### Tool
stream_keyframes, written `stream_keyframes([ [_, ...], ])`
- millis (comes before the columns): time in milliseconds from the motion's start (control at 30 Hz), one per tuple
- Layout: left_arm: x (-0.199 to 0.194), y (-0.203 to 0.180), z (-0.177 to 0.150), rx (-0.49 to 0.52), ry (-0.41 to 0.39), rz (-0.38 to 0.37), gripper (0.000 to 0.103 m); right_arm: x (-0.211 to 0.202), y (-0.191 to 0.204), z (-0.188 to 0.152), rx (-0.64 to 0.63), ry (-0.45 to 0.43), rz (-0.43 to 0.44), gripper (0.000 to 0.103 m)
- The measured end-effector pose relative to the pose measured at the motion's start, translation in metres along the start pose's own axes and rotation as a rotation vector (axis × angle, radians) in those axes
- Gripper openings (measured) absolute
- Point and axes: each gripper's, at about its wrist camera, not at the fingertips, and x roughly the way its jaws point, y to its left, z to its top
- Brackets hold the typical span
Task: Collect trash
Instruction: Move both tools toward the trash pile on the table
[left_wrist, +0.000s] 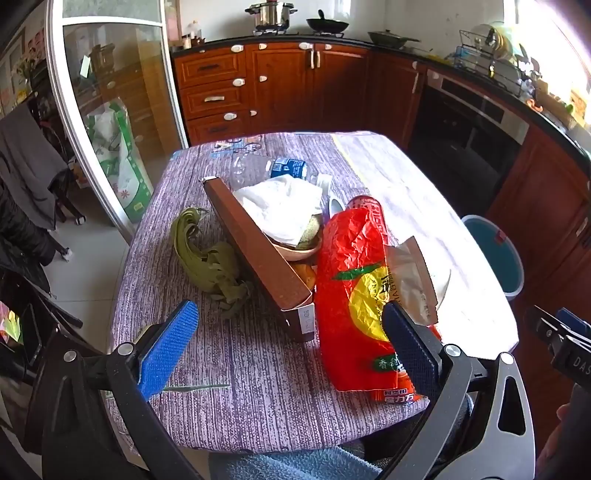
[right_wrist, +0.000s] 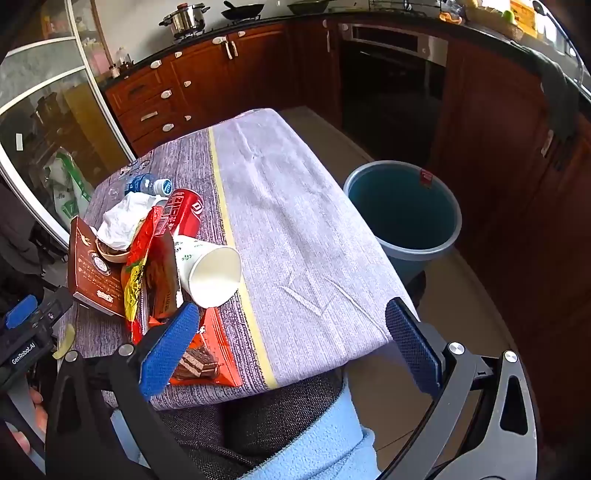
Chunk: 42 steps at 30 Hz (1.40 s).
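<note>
Both grippers, left gripper (left_wrist: 290, 341) and right gripper (right_wrist: 291, 343), are held fully spread and empty above the table edge (right_wrist: 332, 354). Just beyond, the heaped trash could be toppled if the red snack bag (left_wrist: 354, 295) is snagged; the paper cup (right_wrist: 210, 275) might roll. Farthest, the blue bucket (right_wrist: 436, 236) waits on the floor.

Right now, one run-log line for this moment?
left gripper open | right gripper open | trash pile on table | bin empty

Bright window glare upper right, fisheye-bent edges
</note>
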Motion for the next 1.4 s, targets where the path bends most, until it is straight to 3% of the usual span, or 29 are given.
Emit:
stream_keyframes([
  [1400, 0.017, 0.003, -0.004, -0.018, 0.019, -0.043, 0.099, 0.017, 0.0, -0.003, 0.004, 0.054, -0.007, 0.097],
])
